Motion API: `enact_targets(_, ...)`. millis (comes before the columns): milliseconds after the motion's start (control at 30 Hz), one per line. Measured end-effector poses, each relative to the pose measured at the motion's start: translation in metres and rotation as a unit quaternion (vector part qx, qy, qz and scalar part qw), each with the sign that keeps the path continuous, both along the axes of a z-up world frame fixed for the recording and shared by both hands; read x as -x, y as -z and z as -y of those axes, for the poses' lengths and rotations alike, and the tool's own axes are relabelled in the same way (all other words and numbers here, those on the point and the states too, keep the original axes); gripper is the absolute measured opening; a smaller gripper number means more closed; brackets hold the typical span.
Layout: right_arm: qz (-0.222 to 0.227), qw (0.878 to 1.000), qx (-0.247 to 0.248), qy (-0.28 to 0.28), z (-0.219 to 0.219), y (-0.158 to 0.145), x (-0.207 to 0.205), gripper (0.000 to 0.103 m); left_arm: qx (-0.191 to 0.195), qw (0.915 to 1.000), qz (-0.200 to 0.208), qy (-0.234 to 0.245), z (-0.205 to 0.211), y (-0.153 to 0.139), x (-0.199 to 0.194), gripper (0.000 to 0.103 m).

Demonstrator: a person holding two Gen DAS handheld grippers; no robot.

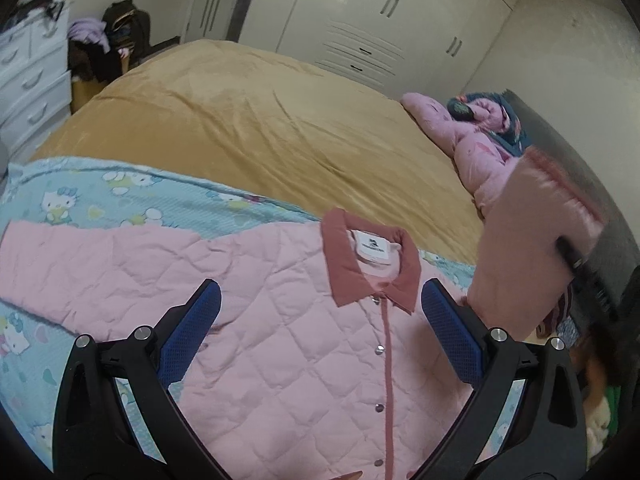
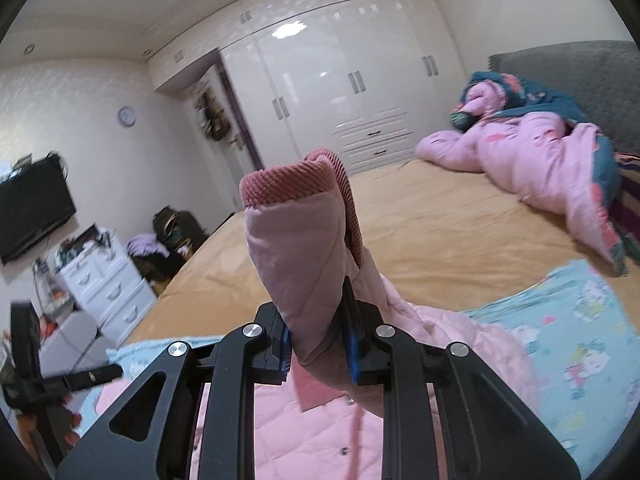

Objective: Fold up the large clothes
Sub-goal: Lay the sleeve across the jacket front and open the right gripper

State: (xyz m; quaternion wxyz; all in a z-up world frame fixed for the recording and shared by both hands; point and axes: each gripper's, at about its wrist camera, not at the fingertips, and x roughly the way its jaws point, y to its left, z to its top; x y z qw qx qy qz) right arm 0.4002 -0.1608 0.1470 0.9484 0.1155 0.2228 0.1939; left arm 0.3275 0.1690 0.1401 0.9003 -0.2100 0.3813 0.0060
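Pink quilted jacket flat on blue printed sheet, snapped shut, one sleeve raised.

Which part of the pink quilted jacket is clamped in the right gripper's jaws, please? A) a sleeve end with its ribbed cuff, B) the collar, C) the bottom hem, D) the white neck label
A: in the right wrist view the right gripper is shut on a sleeve whose ribbed cuff stands above the jaws, while the collar lies flat on the bed.

The jacket's hem is cut off; its raised sleeve blurs.
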Motion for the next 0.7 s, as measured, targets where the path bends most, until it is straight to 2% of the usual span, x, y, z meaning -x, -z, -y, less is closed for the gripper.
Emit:
enact_targets(300,-0.047,0.996,0.067,-0.044,-0.11,0.097,-0.004,0.02,0.022,0.9995,-0.02,-0.012,-0.038,0.039,0.0,0.094)
enact_targets(467,-0.079,0.989,0.103,-0.065,-0.152,0.15,0.002,0.026,0.032,0.999,-0.029,-0.007,-0.042,0.06,-0.006,0.094)
enact_targets(533,-0.092,0.986,0.117,-0.077,-0.165,0.17,0.01,0.031,0.04,0.9987,-0.033,-0.004,-0.041,0.068,-0.009,0.094)
enact_targets(567,-0.093,0.983,0.132,-0.087,-0.174,0.179,0.015,0.037,0.042,0.9985,-0.035,-0.003,-0.04,0.071,-0.011,0.094)
enact_targets(633,-0.1,0.978,0.146,-0.108,-0.182,0.191,0.022,0.052,0.044,0.9982,-0.04,0.001,-0.036,0.077,-0.015,0.094)
enact_targets(667,-0.112,0.976,0.146,-0.119,-0.187,0.198,0.027,0.063,0.045,0.998,-0.044,0.002,-0.034,0.08,-0.017,0.094)
enact_targets(700,-0.118,0.975,0.146,-0.123,-0.19,0.202,0.03,0.069,0.048,0.9978,-0.047,0.005,-0.032,0.083,-0.018,0.094)
